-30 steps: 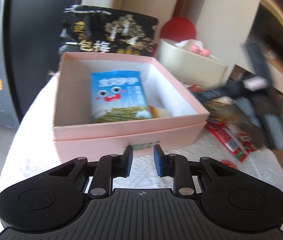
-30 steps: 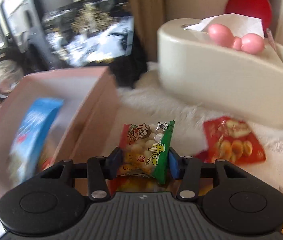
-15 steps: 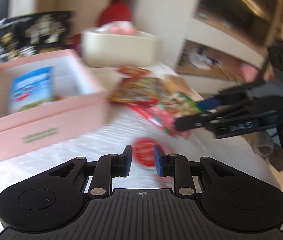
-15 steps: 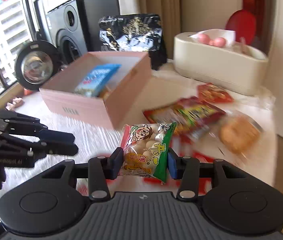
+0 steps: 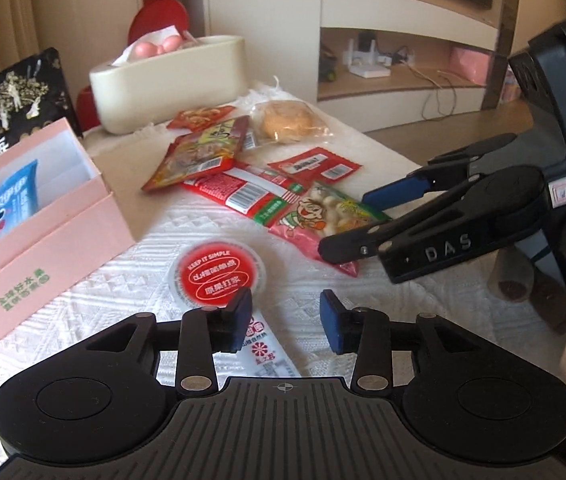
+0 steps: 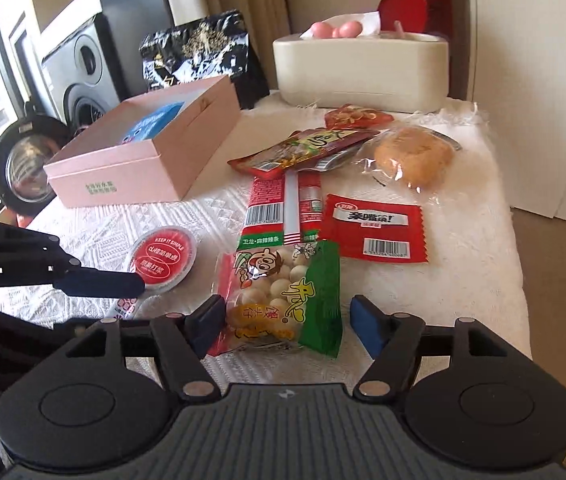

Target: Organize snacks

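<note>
While the red lid (image 5: 215, 276) reading "KEEP IT SIMPLE" lies just ahead of the left gripper (image 5: 286, 322), whose empty jaws are opening, the right gripper (image 6: 285, 322), stamped "DAS", is also opening, letting go the cartoon snack bag (image 6: 283, 292) it pinched before; the bag lies on the white cloth (image 6: 463, 280), apart from the pink box (image 6: 139, 160).

My right gripper (image 6: 285, 322) is opening off the snack-ball packet (image 6: 283, 300) I'd clamped; my left gripper (image 5: 286, 320), swung away from the pink box (image 5: 43, 240), is opening too.

Scattered snack packets (image 6: 373, 232) beside pink box (image 6: 143, 168)
</note>
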A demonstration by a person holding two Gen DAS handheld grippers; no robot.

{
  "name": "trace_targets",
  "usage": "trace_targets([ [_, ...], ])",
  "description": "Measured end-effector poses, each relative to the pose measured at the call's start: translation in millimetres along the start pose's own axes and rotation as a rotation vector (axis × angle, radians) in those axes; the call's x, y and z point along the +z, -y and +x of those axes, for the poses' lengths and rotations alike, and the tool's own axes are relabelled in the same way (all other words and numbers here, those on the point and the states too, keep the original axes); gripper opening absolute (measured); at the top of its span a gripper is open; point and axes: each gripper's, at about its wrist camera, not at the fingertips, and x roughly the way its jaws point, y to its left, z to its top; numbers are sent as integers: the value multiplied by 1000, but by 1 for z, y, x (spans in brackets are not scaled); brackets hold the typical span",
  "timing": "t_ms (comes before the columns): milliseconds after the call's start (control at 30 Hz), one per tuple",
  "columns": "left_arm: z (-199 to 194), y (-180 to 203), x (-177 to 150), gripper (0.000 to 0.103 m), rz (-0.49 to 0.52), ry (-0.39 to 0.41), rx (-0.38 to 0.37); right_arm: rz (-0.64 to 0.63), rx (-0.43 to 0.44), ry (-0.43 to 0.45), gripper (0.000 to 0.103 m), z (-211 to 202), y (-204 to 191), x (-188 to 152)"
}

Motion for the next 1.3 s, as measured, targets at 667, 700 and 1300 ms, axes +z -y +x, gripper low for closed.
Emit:
trace_targets([
  [667, 5, -22, -3, 43, -17, -78, 11, -125, -72, 46, 87, 1, -22, -20],
  [700, 6, -23, -1, 44, -17, -86, -16, -127, -63, 43, 90, 1, -22, -20],
  [1300, 21, -41, 23, 55, -117, -18, 27, -182, -14, -14, 103, 1, -23, -22],
])
